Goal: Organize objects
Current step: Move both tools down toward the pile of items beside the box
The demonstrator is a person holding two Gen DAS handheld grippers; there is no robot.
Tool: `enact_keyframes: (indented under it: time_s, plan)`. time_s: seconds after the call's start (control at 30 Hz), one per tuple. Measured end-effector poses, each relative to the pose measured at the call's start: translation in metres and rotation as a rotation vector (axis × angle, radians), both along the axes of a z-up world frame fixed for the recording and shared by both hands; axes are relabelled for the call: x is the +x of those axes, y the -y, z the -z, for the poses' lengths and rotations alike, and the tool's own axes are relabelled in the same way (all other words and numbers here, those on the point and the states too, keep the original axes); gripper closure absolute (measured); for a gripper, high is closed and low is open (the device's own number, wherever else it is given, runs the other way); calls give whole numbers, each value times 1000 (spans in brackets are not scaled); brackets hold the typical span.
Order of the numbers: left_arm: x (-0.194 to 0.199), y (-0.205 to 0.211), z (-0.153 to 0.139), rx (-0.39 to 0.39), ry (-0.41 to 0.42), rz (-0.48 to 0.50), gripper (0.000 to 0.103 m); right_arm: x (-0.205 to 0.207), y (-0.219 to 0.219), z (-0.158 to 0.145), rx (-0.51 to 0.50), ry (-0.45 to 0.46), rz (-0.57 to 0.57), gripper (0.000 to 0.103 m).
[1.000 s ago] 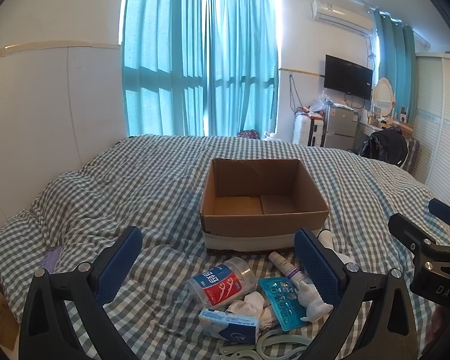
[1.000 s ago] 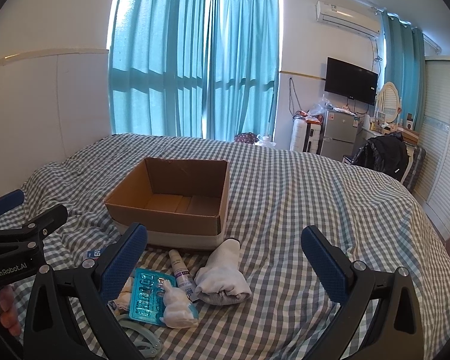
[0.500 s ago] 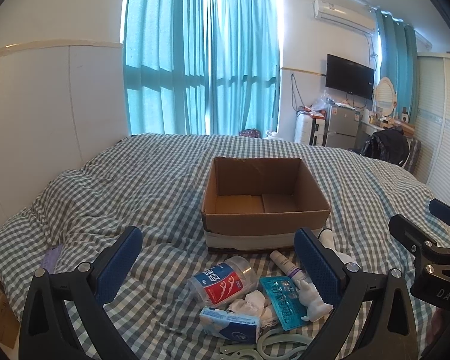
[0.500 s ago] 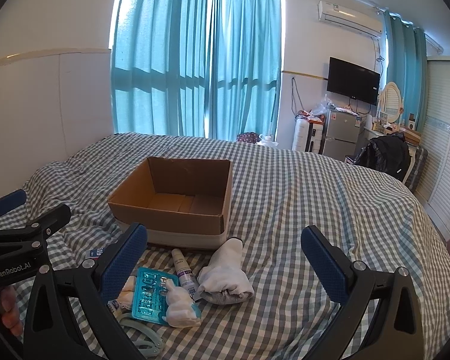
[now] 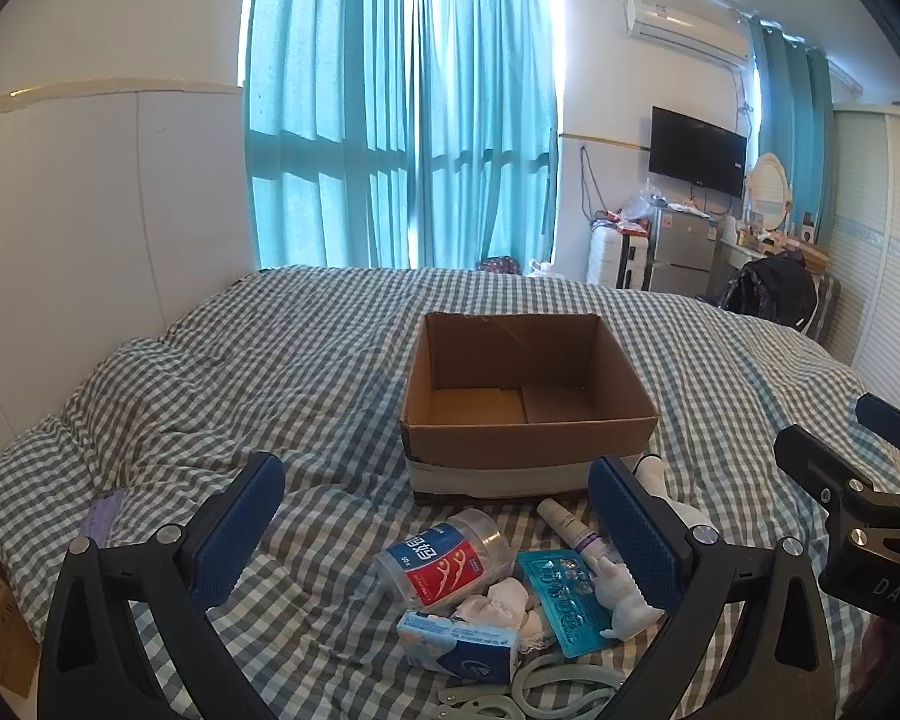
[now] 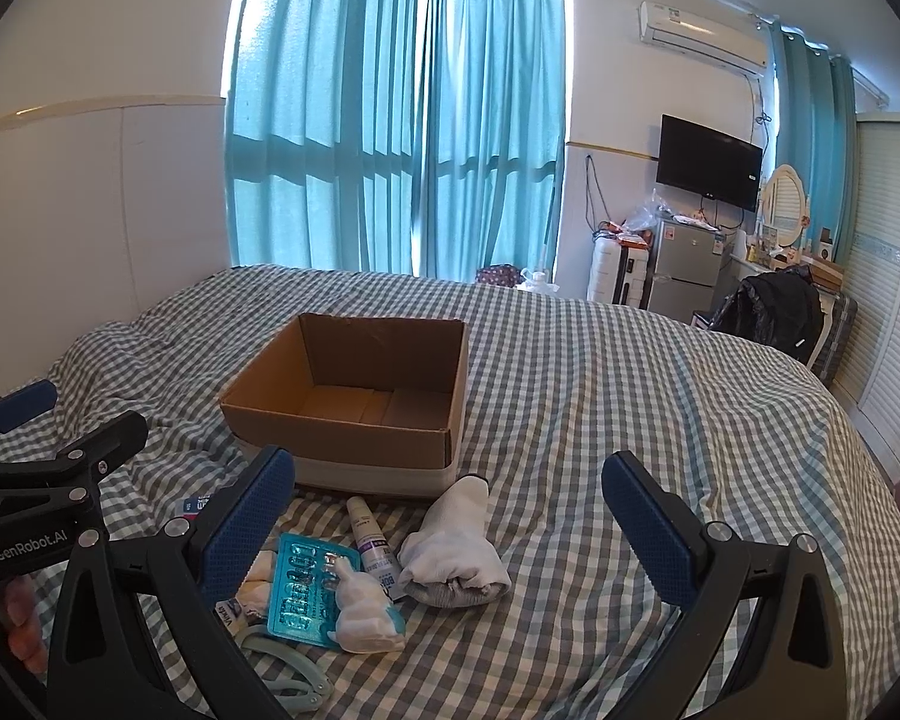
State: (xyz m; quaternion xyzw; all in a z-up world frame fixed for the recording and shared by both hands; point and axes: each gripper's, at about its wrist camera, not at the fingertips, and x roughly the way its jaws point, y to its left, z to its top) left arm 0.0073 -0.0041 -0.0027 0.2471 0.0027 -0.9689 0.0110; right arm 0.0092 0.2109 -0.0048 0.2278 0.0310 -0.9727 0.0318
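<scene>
An open, empty cardboard box (image 5: 528, 420) (image 6: 354, 408) sits on the checked bed. In front of it lies a pile: a clear floss-pick jar with a red and blue label (image 5: 441, 558), a tissue pack (image 5: 459, 648), a teal blister pack (image 5: 561, 597) (image 6: 309, 591), a white figurine (image 5: 621, 600) (image 6: 363, 612), a small tube (image 5: 567, 525) (image 6: 372, 543), rolled white socks (image 6: 456, 552) and pale green scissors (image 5: 540, 690). My left gripper (image 5: 435, 531) is open above the pile. My right gripper (image 6: 450, 531) is open above the socks.
The checked duvet (image 6: 630, 420) covers the whole bed. A white headboard panel (image 5: 90, 228) stands at the left. Teal curtains (image 5: 402, 138), a fridge (image 6: 684, 270), a TV (image 6: 708, 162) and a wardrobe (image 6: 894, 276) stand beyond the bed.
Both grippers have drifted slightly; the box and pile sit a little differently in view. Nothing was taken hold of or moved.
</scene>
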Motion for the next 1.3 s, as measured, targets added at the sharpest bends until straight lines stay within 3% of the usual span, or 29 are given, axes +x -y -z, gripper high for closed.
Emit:
enact_keyframes:
  time_s: [0.33,0.7,0.93,1.13,1.3]
  plan:
    - [3,-1,-2,2,-4,4,0,5,2,-5,4,-15,-12,0]
    - [-6,7,24,-3,96,-31,0,1,0,8,9,44,-17,0]
    - [-9,5,59,-27,190,-7,0,-7,2,42,5,146,-29,1]
    - [-16,3,95,-3,320,27,0,-19,8,84,19,262,-40,7]
    - [-17,1,116,6,372,57,0,-27,8,108,-9,337,-60,13]
